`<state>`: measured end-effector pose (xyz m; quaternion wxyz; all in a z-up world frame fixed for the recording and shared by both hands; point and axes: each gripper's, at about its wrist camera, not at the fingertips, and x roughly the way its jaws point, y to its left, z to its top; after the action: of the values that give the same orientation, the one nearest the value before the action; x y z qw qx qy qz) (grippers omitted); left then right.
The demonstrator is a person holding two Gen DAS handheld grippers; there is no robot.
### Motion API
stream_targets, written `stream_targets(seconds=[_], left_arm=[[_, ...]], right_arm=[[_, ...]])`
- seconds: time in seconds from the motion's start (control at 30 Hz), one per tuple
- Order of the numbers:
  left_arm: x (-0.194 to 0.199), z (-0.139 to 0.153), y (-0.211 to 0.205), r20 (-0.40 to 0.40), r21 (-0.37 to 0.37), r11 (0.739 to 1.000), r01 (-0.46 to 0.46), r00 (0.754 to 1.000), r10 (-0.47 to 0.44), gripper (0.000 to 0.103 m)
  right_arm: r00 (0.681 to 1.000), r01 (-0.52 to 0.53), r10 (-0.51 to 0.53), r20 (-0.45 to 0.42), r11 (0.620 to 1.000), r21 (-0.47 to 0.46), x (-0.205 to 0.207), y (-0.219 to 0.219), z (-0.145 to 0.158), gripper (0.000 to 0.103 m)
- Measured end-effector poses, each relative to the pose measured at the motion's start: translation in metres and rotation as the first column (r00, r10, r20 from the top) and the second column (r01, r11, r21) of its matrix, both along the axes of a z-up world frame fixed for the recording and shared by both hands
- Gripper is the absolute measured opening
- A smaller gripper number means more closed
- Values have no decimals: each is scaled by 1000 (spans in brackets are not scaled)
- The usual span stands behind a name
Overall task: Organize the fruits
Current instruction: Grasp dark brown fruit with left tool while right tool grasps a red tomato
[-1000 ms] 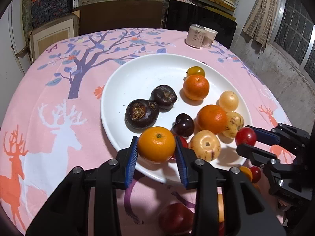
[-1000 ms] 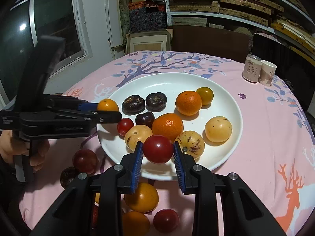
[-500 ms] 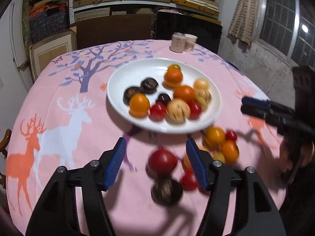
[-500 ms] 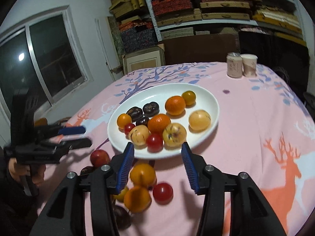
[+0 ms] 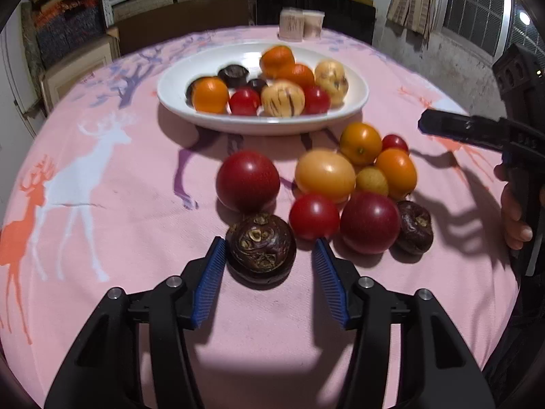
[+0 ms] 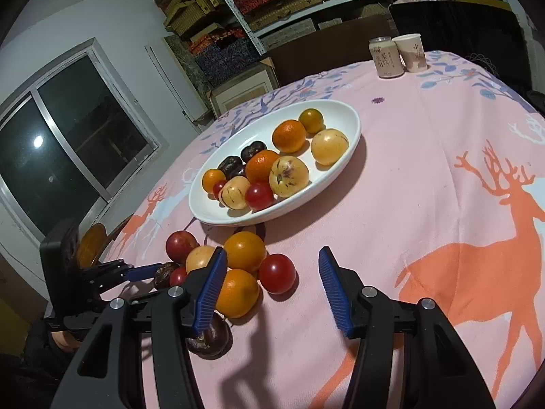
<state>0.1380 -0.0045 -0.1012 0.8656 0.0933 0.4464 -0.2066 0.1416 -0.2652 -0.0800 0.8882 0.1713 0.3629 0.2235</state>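
Fingers (image 5: pixel 208 279) of your left gripper (image 5: pixel 269 281) are spreading apart around the dark wrinkled fruit (image 5: pixel 261 247); centre it before closing gently. Your right gripper (image 6: pixel 272 293) is hanging open, empty.

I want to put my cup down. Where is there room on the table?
Bare cloth lies right of the white plate, over the orange deer print, and left of the plate by the white deer. The loose fruit pile in front of the plate is crowded.

Right of the white plate (image 6: pixel 344 156) the pink tablecloth (image 6: pixel 425 177) is wide open, but the loose fruit pile (image 5: pixel 361 184) crowds its near side.
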Motion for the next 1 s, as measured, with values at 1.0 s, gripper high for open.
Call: stream_targets(seconds=[1.0], left_arm=[[4,13,33,13,-208,975,-81,996,86,41]], right_arm=[[991,-102,59,-121,914,-393,23,50,-3,47]])
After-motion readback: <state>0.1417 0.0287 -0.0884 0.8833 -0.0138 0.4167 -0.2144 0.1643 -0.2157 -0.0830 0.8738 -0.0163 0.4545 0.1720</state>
